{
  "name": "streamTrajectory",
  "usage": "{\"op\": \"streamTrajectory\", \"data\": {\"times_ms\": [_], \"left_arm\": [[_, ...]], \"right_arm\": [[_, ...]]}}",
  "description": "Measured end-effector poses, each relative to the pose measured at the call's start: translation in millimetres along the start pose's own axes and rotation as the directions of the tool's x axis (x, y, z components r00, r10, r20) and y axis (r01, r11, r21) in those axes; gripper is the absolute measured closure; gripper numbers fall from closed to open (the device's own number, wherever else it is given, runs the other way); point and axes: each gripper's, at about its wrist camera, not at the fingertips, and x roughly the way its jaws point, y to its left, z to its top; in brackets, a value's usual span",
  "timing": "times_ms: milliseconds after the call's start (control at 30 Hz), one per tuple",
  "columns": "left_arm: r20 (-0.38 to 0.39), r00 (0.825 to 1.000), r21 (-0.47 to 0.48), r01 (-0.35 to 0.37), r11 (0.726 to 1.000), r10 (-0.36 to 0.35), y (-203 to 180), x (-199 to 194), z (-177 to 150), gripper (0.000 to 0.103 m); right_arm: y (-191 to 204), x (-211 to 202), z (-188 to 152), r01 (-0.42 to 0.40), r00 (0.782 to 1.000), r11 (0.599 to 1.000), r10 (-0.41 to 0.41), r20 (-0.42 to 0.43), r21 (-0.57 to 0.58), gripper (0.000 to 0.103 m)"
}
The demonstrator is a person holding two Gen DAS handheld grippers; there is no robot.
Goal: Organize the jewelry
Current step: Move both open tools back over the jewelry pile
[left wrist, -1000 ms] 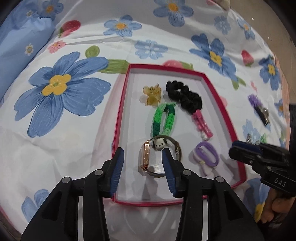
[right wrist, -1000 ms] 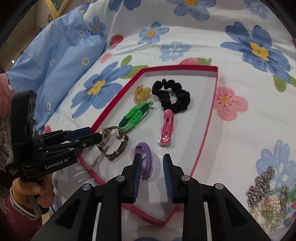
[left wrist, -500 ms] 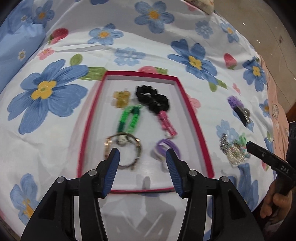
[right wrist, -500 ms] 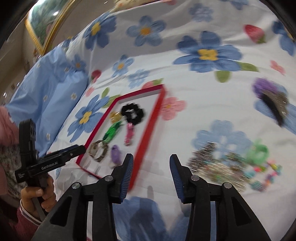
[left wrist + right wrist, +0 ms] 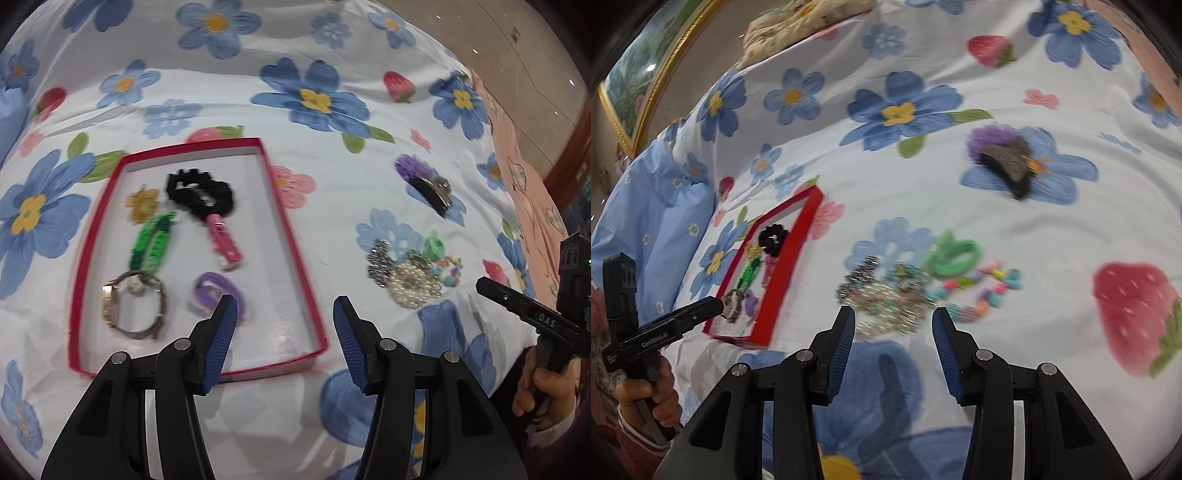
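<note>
A red tray (image 5: 291, 236) on the bed holds a watch (image 5: 133, 310), a purple hair tie (image 5: 218, 291), a pink clip (image 5: 223, 240), a black scrunchie (image 5: 201, 195) and a green bracelet (image 5: 153, 243). My left gripper (image 5: 284, 314) hangs open and empty over the tray's near right corner. Right of the tray (image 5: 798, 243) lies a pile of loose jewellery (image 5: 886, 295) with a green hair tie (image 5: 956, 256) and a coloured bead bracelet (image 5: 990, 288). My right gripper (image 5: 894, 321) is just short of that pile, its jaws opening with nothing between them.
A purple scrunchie with a dark hair clip (image 5: 1004, 155) lies farther back on the flowered sheet. A blue pillow (image 5: 653, 206) sits left of the tray. A pink cloth (image 5: 517, 155) marks the bed's right edge. A hand holds each gripper's handle.
Both grippers have drawn away from the tray and swung right, jaws wider. The watch and purple hair tie stay in the tray. The right gripper now faces the jewellery pile.
</note>
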Motion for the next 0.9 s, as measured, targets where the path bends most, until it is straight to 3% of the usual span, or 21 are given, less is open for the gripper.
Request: {"op": "streamTrajectory", "data": {"times_ms": [900], "left_arm": [[-0.112,0.992,0.173,0.085,0.981,-0.066,-86.4,51.9,6.7,0.050]], "right_arm": [[-48.8,-3.0,-1.3,0.047,0.999,0.996,-0.048,0.011,0.069,0.057]]}}
